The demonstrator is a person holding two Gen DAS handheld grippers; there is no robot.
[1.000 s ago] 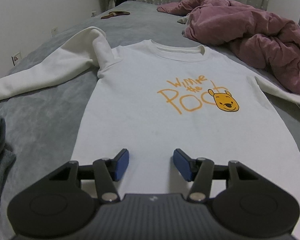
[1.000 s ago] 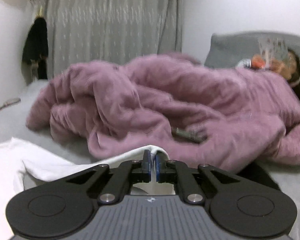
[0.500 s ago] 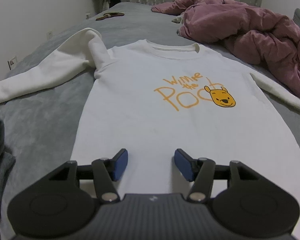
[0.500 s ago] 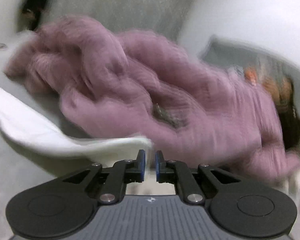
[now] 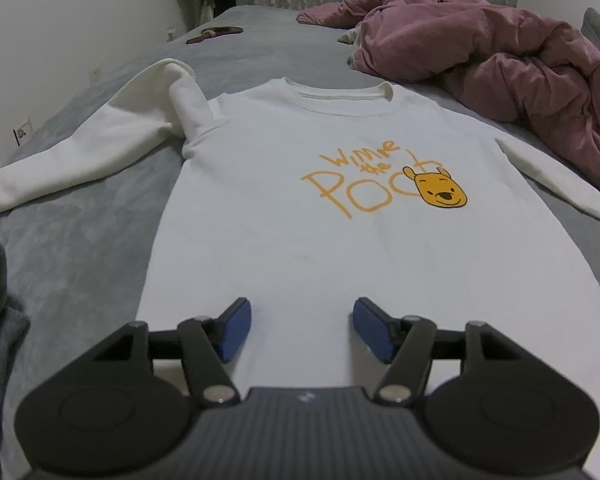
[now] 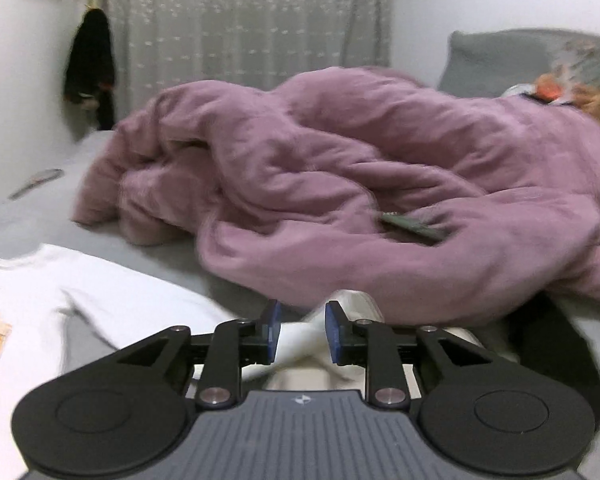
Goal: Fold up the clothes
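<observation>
**Grippers over a sweatshirt spread on a bed**

Left wrist view: a white sweatshirt [image 5: 300, 208] lies face up and flat on a grey bed [image 5: 80, 240], collar away from the camera, with an orange print [image 5: 384, 188] of lettering and a bear's face on the chest. One sleeve [image 5: 100, 144] runs out to the left edge of the view and is bunched into a raised fold at the shoulder; the other sleeve [image 5: 556, 184] runs right, just beside a heap of pink quilt [image 5: 500, 64]. The left gripper [image 5: 302, 330] hangs over the lower body of the sweatshirt. Its jaws stand about half open and have just been opening a little further; nothing lies between the blue pads [image 5: 236, 330], and whether the tips touch the cloth cannot be told.

Right wrist view (somewhat blurred): the right gripper [image 6: 302, 332] sits low at the end of a sleeve [image 6: 312, 332], in front of the quilt [image 6: 380, 184]. Its jaws stand narrowly apart and have just been opening. The white cuff lies in the gap between the pads [image 6: 274, 332]; a small space shows beside the left-hand pad, so the cloth is loose and not pinched. The sweatshirt body [image 6: 40, 300] fills the lower left of the view. A small dark flat object [image 6: 414, 230] rests on the quilt.
</observation>
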